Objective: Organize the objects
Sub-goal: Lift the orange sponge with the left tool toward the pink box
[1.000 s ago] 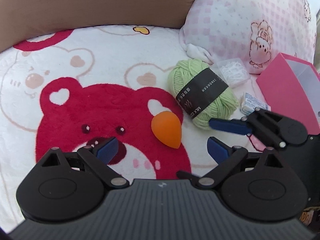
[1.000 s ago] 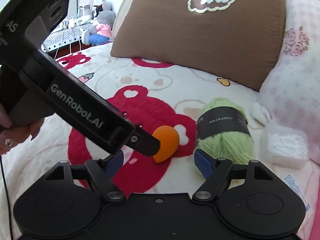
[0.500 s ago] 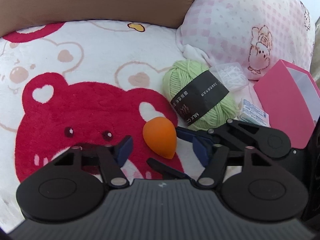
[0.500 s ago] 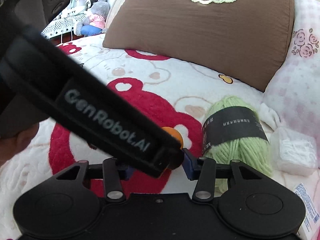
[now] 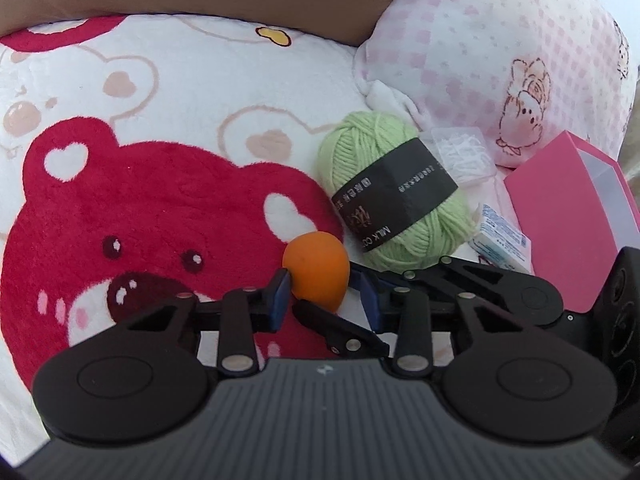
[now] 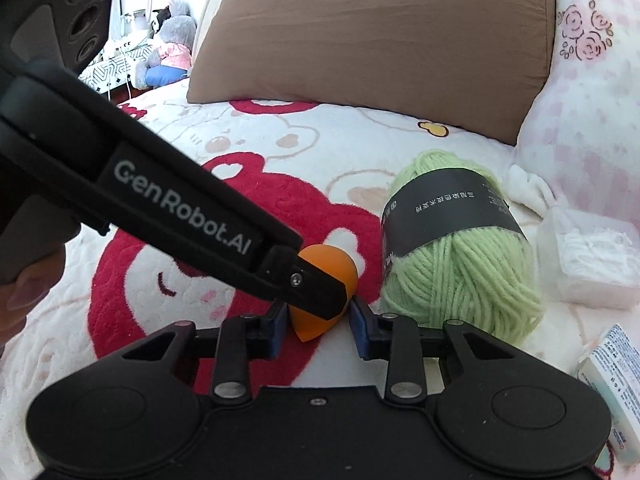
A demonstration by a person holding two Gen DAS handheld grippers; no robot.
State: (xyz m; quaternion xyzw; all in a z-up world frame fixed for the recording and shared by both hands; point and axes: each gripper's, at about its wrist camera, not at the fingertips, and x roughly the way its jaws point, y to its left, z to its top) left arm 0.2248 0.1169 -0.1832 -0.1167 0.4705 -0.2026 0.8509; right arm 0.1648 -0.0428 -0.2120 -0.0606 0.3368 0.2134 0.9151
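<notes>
An orange teardrop makeup sponge lies on the red bear blanket; it also shows in the right wrist view. My left gripper has closed around it, the left pad touching its side. My right gripper has also closed around it from the other side, its jaws narrow, and its finger crosses under the sponge in the left wrist view. A green yarn ball with a black label lies just right of the sponge.
A clear plastic box of white bits, a small white-blue packet and a pink box lie to the right. A pink checked pillow and a brown pillow stand behind.
Both grippers moved in on the orange sponge and narrowed their jaws around it. The sponge turned, its tip now pointing toward the grippers.
</notes>
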